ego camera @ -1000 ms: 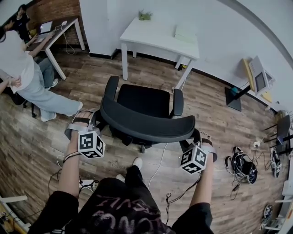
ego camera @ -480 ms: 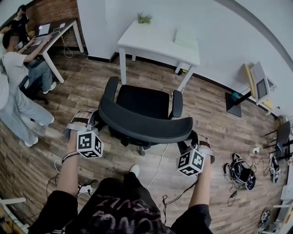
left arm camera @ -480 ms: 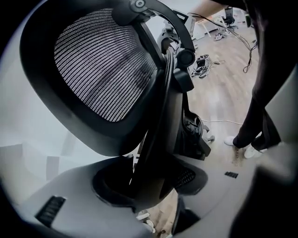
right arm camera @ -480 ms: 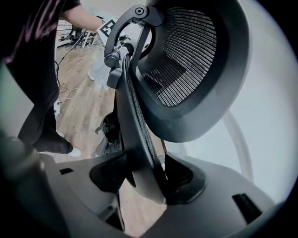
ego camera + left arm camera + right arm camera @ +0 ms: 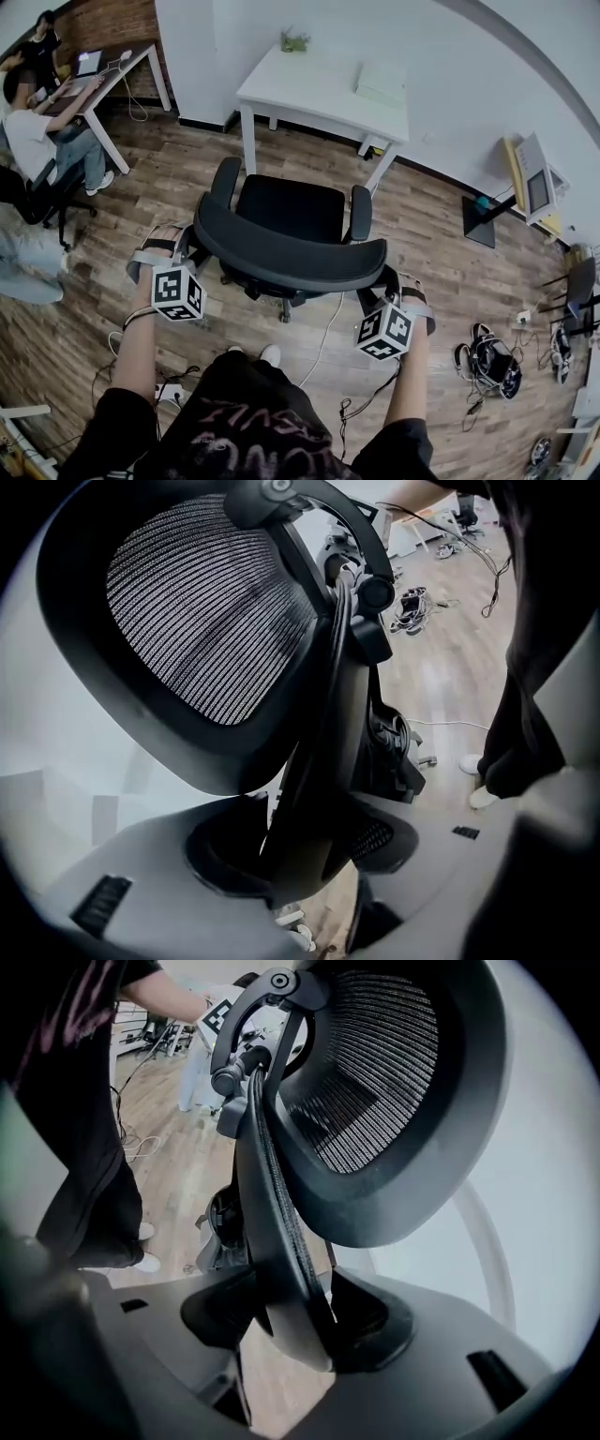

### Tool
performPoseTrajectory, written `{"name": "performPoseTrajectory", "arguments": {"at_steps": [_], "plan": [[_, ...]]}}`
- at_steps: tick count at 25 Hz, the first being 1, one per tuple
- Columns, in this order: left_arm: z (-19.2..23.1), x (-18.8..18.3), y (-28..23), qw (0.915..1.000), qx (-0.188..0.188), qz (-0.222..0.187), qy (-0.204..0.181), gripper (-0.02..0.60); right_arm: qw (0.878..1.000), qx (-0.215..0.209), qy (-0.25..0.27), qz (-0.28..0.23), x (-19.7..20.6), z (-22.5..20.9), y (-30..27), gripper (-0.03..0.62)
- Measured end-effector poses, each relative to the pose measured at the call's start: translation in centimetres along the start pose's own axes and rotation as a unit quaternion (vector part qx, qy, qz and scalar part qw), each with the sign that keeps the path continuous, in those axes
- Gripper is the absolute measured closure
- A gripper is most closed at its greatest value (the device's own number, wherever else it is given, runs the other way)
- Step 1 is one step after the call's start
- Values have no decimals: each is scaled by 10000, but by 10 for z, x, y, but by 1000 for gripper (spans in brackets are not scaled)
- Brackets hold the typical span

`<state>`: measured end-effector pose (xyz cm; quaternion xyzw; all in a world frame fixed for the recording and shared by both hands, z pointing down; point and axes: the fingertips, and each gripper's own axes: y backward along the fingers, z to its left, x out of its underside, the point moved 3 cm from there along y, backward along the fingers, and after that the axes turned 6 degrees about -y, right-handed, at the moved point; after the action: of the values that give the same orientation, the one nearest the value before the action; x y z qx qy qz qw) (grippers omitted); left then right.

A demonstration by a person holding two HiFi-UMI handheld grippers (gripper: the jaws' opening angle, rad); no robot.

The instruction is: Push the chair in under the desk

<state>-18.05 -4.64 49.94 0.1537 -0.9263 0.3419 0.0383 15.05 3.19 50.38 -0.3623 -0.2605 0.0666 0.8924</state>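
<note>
Chair (image 5: 286, 211): backrest edges pinched by left tongs (image 5: 300, 850) and right tongs (image 5: 300, 1330); seat near tabletop (image 5: 319, 89), not yet under. Push unfinished.

Black chair (image 5: 281, 225), white desk (image 5: 319, 89), brown wooden floor (image 5: 450, 234)

The chair is black all over; from close, its mesh back shows fine stripes, dark and light. The desk and the wall (image 5: 450, 66) behind it are plain white, and on the desk top there are a small green plant (image 5: 294, 39) and a pale box (image 5: 380, 82). The floor is brown planks with lighter and darker streaks. The left gripper (image 5: 300, 855) and the right gripper (image 5: 291, 1326) have grey jaws with black pads, and each carries a cube (image 5: 178, 292) with black-and-white square patterns. The person's clothes (image 5: 244, 412) are black with pale lettering, the shoes (image 5: 270, 354) white. At far left, the brick wall (image 5: 103, 23) is red-brown.
</note>
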Motion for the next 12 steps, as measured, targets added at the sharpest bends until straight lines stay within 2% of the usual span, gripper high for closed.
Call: {"name": "performPoseTrajectory", "arguments": {"at_steps": [12], "plan": [[29, 4, -32, 10000, -12, -67, -14, 344, 10000, 72, -49, -30, -7, -28, -25, 353]]}}
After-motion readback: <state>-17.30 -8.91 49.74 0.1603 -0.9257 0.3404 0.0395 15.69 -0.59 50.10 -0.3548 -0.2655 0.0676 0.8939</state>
